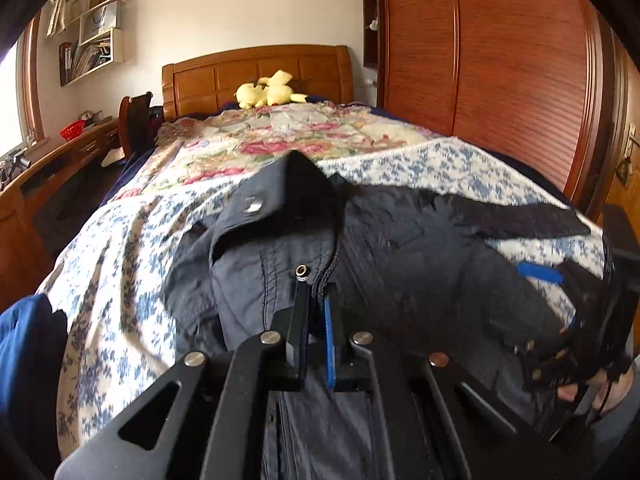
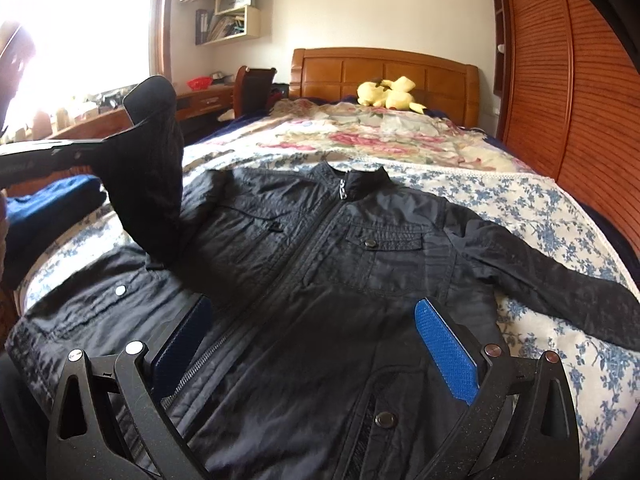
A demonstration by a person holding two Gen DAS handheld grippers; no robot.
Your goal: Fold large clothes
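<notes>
So the jacket (image 2: 320,248) is a black zip-up with a stand collar, two snap chest pockets and a crinkly, thin-looking shell. It lies front up and zipped across the near end of the bed (image 2: 520,200), collar pointing far toward the headboard (image 2: 384,68). The right sleeve of it (as seen in the right wrist view) runs out flat to the right, while the left sleeve is lifted off the bed, cuff up in the air at the left. That's the left gripper (image 1: 316,312) doing it: its fingers are pinched together on the fabric, right by a snap and a stitched edge, so it's clamped on the jacket. My guess is the sleeve is being raised so it can be swung over the chest for the first fold. The right gripper (image 2: 316,344) hangs over the near hem with its blue pads (image 2: 448,352) spread wide, nothing between them, probably waiting to pin the body or grab the hem next. The shell looks slippery and light, so I'd expect it to slide if it's not held down. Under the jacket is a blue-flowered sheet (image 2: 540,216), then a rose-print quilt (image 2: 380,136) further back with a yellow plush (image 2: 388,94) by the headboard. A blue folded thing (image 2: 48,208) sits at the left edge, the wardrobe (image 2: 580,80) runs along the right, and there's a desk (image 2: 200,100) at far left.
</notes>
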